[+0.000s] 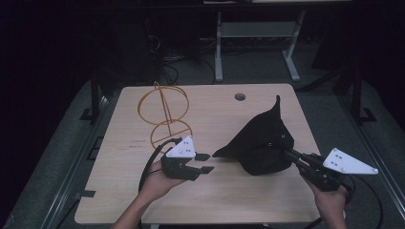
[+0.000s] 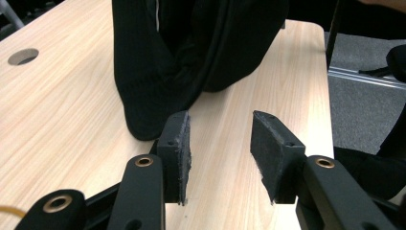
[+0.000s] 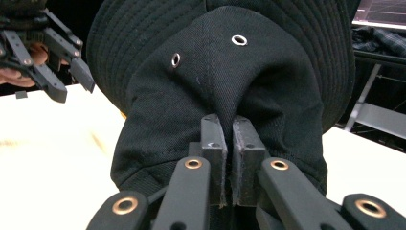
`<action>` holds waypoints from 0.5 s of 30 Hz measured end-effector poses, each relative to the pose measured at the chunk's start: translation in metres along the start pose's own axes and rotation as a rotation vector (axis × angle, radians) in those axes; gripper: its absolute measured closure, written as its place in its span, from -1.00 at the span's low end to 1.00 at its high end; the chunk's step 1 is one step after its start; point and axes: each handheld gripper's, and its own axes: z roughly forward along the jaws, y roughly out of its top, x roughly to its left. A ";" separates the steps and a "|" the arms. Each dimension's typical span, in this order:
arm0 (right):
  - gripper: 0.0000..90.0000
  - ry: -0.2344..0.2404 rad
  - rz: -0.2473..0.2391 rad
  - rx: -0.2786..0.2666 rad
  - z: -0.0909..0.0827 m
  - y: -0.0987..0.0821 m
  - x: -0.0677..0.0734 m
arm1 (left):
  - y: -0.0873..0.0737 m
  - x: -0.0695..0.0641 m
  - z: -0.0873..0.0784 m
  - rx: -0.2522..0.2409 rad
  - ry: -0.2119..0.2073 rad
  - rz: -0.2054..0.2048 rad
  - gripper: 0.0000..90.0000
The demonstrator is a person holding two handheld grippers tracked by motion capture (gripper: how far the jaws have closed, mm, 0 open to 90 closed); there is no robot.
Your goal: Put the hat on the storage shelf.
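A black bucket hat (image 1: pixel 265 143) stands crumpled on the wooden table (image 1: pixel 119 191), right of centre, its brim pointing up and to the left. My right gripper (image 1: pixel 288 153) is shut on the fabric of the hat's crown (image 3: pixel 215 81), with two metal eyelets just above the pinch. My left gripper (image 1: pixel 205 163) is open, level with the table, and its jaws point at the tip of the brim (image 2: pixel 143 120). A small gap separates the left fingertips (image 2: pixel 177 143) from the brim. The left gripper (image 3: pixel 72 81) also appears open in the right gripper view at upper left.
A yellow wire stand (image 1: pixel 165 114) made of rings rises at the back left of the table, close behind my left hand. A round cable hole (image 1: pixel 240 97) sits near the far edge. Metal table legs (image 1: pixel 218 47) and cables are on the floor beyond.
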 end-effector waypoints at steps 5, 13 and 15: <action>0.89 0.007 -0.007 -0.010 0.002 0.011 -0.001 | -0.009 -0.003 -0.005 0.005 0.020 0.000 0.24; 0.89 0.014 -0.032 -0.017 0.009 0.032 -0.003 | -0.023 -0.007 -0.006 0.010 0.034 -0.005 0.18; 0.89 0.018 -0.033 -0.017 0.011 0.036 -0.003 | -0.029 -0.008 -0.006 0.017 0.038 -0.003 0.17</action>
